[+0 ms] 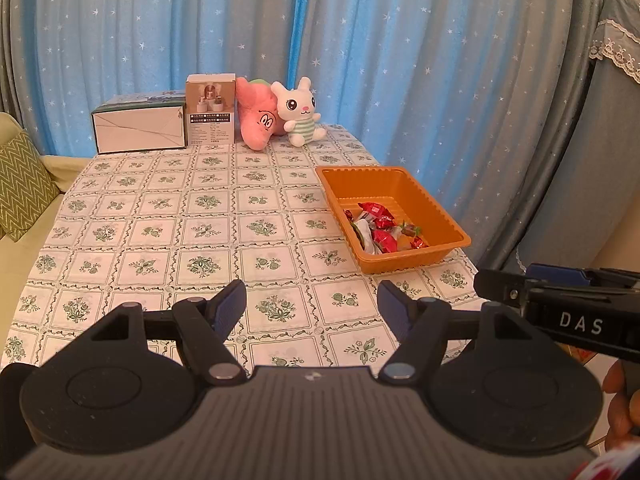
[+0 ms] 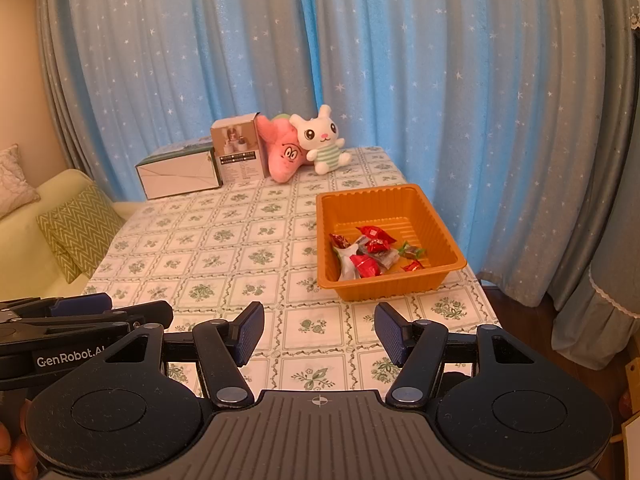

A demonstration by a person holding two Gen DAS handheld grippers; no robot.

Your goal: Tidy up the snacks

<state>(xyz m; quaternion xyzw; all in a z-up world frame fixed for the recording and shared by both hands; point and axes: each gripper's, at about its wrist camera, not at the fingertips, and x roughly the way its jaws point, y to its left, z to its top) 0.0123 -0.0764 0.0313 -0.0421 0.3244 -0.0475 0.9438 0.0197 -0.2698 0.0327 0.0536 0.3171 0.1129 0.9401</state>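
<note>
An orange plastic tray [image 1: 434, 204] stands on the right side of the table and holds several wrapped snacks [image 1: 380, 224], mostly red. It also shows in the right wrist view [image 2: 436, 220] with the snacks [image 2: 370, 254] inside. My left gripper [image 1: 312, 304] is open and empty above the table's near edge, left of and nearer than the tray. My right gripper [image 2: 319, 330] is open and empty, just nearer than the tray. Each gripper shows at the edge of the other's view, the right one [image 1: 560, 304] and the left one [image 2: 80, 320].
The table has a floral checked cloth [image 1: 200, 220]. At its far end stand a white box [image 1: 138, 128], a small carton [image 1: 210, 110], a pink plush [image 1: 258, 118] and a white bunny plush [image 1: 298, 114]. Blue star curtains hang behind. A sofa with a green cushion [image 1: 22, 184] is at the left.
</note>
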